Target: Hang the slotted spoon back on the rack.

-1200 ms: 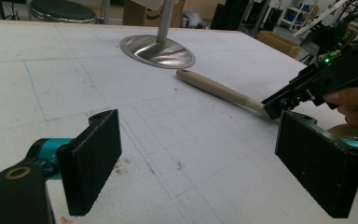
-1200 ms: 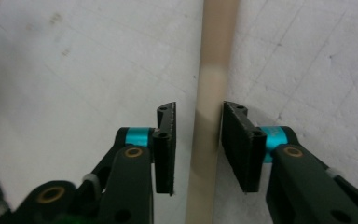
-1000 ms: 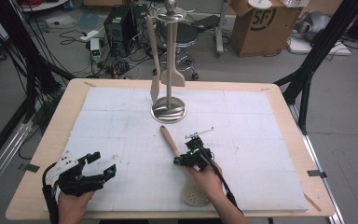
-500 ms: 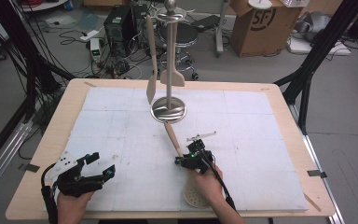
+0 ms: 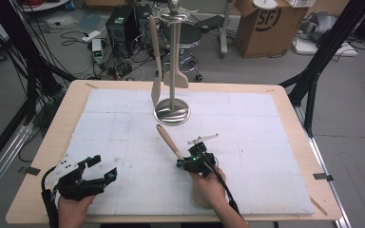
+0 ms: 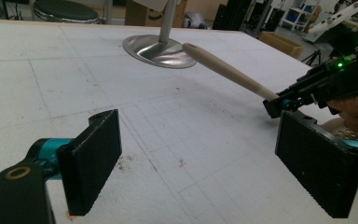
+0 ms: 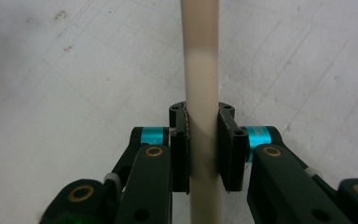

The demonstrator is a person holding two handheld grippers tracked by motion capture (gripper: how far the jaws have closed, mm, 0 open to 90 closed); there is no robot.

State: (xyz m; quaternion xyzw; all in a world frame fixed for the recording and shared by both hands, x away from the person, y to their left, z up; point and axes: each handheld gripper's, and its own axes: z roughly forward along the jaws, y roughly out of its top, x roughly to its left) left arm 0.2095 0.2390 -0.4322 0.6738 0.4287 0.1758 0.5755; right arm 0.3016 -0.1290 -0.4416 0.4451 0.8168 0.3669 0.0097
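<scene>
A wooden utensil lies on the white mat, and its long handle (image 5: 168,141) points up-left toward the stand. Its round head (image 5: 200,202) shows under the person's right hand. My right gripper (image 5: 190,161) is shut on the handle (image 7: 200,56). Its jaws have just been closing, and both pads now press the handle's sides at my right gripper (image 7: 203,140). My left gripper (image 5: 103,167) rests at the mat's near left, open with nothing between its pads (image 6: 95,158). From the left gripper view, the handle (image 6: 228,70) runs into the right gripper (image 6: 279,105).
A metal utensil stand (image 5: 171,114) rises at the mat's far middle, with two wooden spatulas (image 5: 156,61) hanging from its top. Its base (image 6: 158,49) lies just beyond the handle's tip. Cables, boxes and a stool crowd the floor behind the table.
The handle's free end has shifted slightly left. Both hands have stayed where they were.
</scene>
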